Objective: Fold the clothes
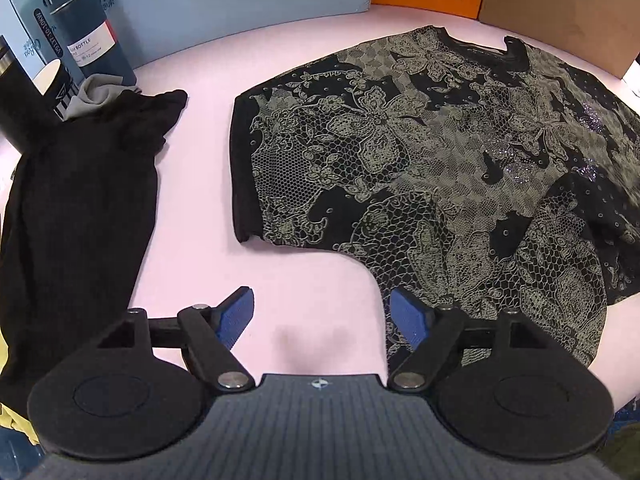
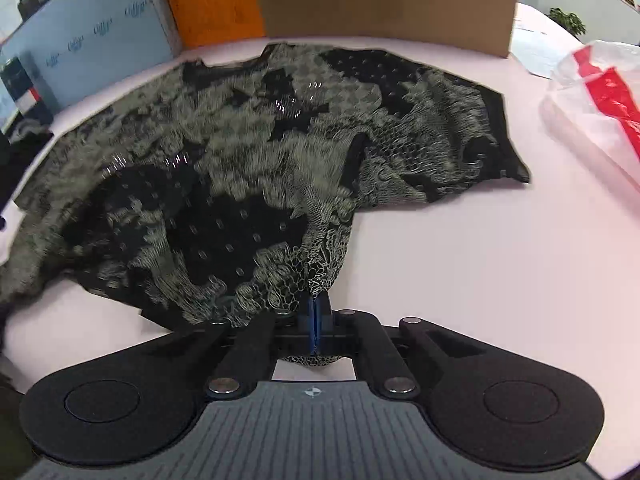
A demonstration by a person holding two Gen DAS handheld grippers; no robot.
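Left view: the left tool (image 1: 322, 316) hangs with its fingers apart, holding nothing, near the lacy top (image 1: 432, 168) spread on the pink desk (image 1: 304, 280).

Right view: the right tool (image 2: 316, 320) pinches the top's hem (image 2: 320, 284), lifting it. A fold seems underway; next, carry that edge across.

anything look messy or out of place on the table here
The lace-print top lies mostly flat, but its near hem is bunched and lifted where the right gripper pinches it. A black garment lies crumpled at the left, draped against the bottles. Nothing looks spilled or damaged.
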